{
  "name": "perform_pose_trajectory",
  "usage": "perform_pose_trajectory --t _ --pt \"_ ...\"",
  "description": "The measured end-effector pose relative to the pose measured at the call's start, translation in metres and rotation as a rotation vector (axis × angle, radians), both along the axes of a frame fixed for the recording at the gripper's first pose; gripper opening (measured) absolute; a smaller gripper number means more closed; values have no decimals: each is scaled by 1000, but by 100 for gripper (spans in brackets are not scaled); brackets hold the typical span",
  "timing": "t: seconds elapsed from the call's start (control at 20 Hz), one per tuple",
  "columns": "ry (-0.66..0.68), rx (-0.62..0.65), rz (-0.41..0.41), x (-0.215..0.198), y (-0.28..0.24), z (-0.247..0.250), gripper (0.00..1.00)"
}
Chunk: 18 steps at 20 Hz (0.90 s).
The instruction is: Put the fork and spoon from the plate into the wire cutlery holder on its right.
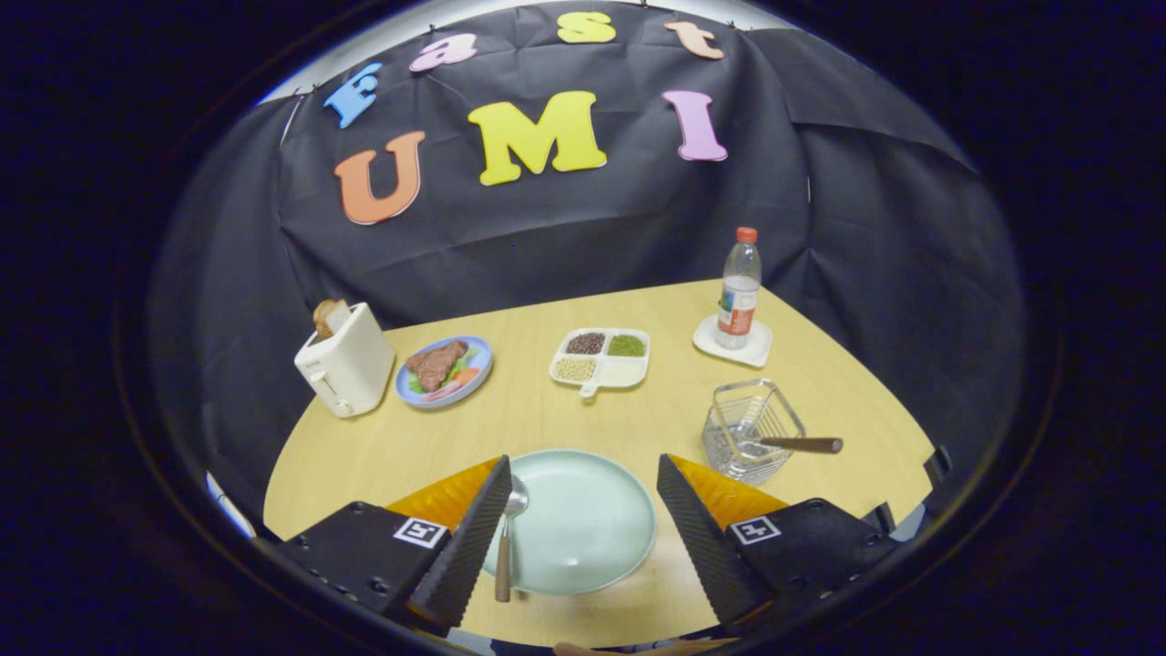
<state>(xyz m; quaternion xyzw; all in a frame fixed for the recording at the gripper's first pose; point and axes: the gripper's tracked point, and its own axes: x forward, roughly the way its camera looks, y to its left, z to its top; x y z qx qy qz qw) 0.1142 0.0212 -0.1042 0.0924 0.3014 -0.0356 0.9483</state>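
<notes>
**Spoon on the plate, fork in the holder**

We hold the gripper [583,474] wide open over the plate [583,528] at the table's [528,410] near edge. The spoon [506,538] lies along the plate's left rim, beside the left finger. The fork's [802,445] handle pokes from the wire holder [751,433] near the right edge.

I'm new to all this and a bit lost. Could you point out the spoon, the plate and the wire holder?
spoon [503,554]: gripper view, on its handle.
plate [583,524]: gripper view, on its bare middle.
wire holder [772,412]: gripper view, on its upper rim.
</notes>
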Motion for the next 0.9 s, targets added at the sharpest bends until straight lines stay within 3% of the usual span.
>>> perform_pose_trajectory --t 0.65,0.9 --pt "274 4 157 -12 69 -92 97" --pt "358 -14 160 -11 76 -113 93"
